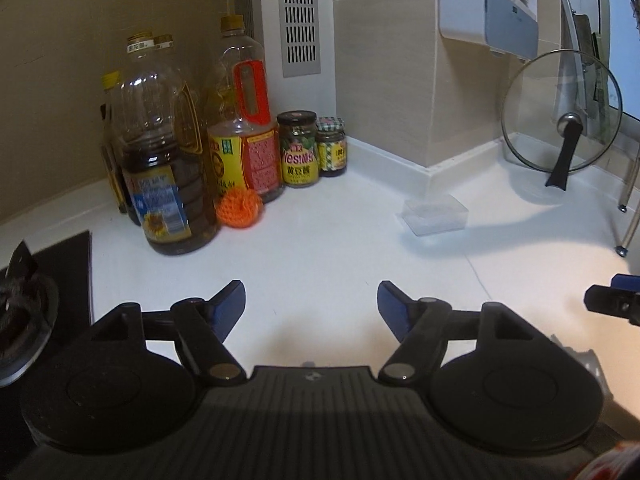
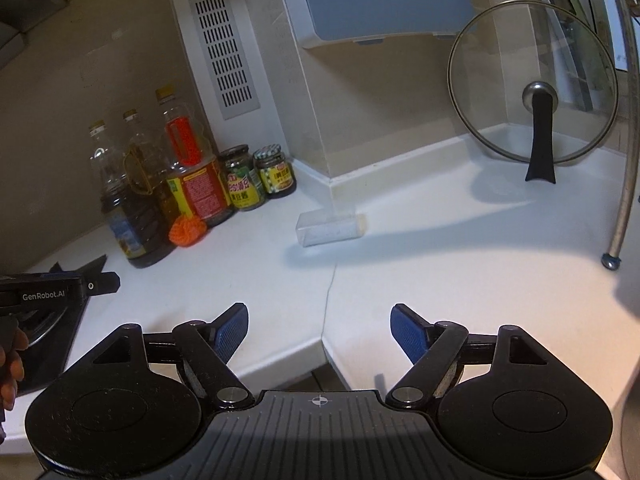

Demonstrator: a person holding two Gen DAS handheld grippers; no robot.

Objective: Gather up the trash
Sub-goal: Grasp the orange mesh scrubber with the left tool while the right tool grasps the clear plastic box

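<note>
A small clear plastic box (image 1: 436, 214) lies on the white counter (image 1: 320, 256) near the wall corner; it also shows in the right wrist view (image 2: 326, 228). An orange knitted ball (image 1: 239, 207) rests against the oil bottles, seen also in the right wrist view (image 2: 187, 231). My left gripper (image 1: 311, 306) is open and empty, above the counter short of the box. My right gripper (image 2: 319, 330) is open and empty, over the counter's front edge. The right gripper's tip (image 1: 612, 300) shows at the left view's right edge.
Several oil bottles (image 1: 168, 160) and two jars (image 1: 298, 150) stand in the back left corner. A glass pot lid (image 1: 560, 112) leans at the back right. A black stove (image 1: 48, 288) lies at the left. A metal rack leg (image 2: 624, 184) stands at right.
</note>
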